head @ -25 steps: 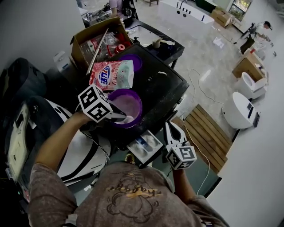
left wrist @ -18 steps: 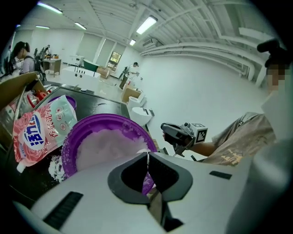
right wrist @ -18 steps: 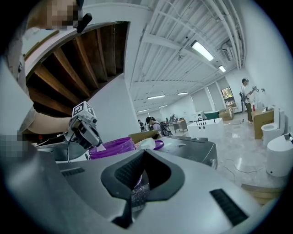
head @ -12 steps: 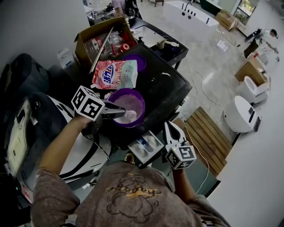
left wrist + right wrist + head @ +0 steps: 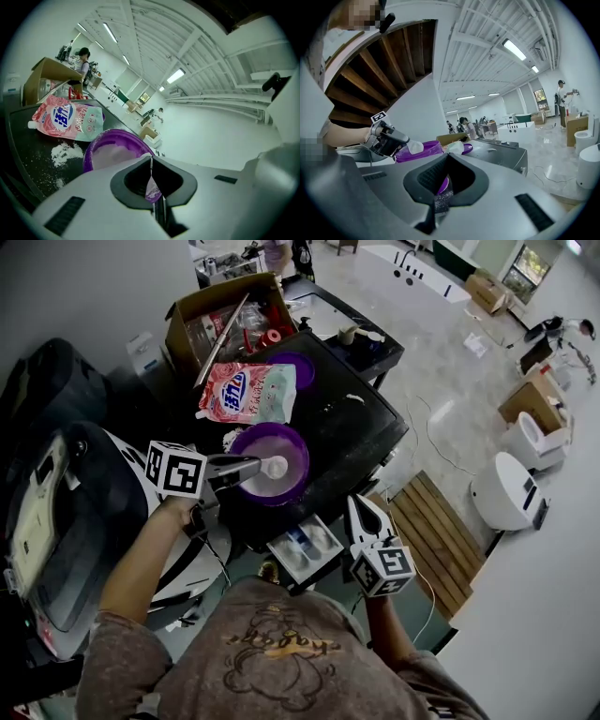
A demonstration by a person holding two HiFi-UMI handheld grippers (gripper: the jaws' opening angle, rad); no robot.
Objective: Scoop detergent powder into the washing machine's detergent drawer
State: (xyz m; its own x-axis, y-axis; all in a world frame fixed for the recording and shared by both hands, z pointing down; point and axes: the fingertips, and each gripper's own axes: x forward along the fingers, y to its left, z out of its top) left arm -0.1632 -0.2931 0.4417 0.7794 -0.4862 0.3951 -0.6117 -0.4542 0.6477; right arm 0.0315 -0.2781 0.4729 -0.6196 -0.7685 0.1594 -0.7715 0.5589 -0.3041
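1. My left gripper has its jaws pressed together on the thin handle of the scoop. In the left gripper view the jaw tips meet with only that purplish sliver of handle between them.
2. The scoop carries a heap of white detergent powder and hangs over the purple bowl. The bowl sits on the dark top of the washing machine and has more powder inside.
3. My right gripper has its jaws closed tip to tip, and I see nothing clamped in them. It hovers just to the right of the pulled-out detergent drawer, apart from it.
4. Only the head view shows me the drawer, below the machine's front edge. It also shows a cardboard box behind the detergent bag.
5. The left gripper view adds spilled powder on the machine top, beside the bowl and in front of the bag, which lies flat.
6. The right gripper view catches the left gripper from the side, with the loaded scoop just above the bowl's rim.
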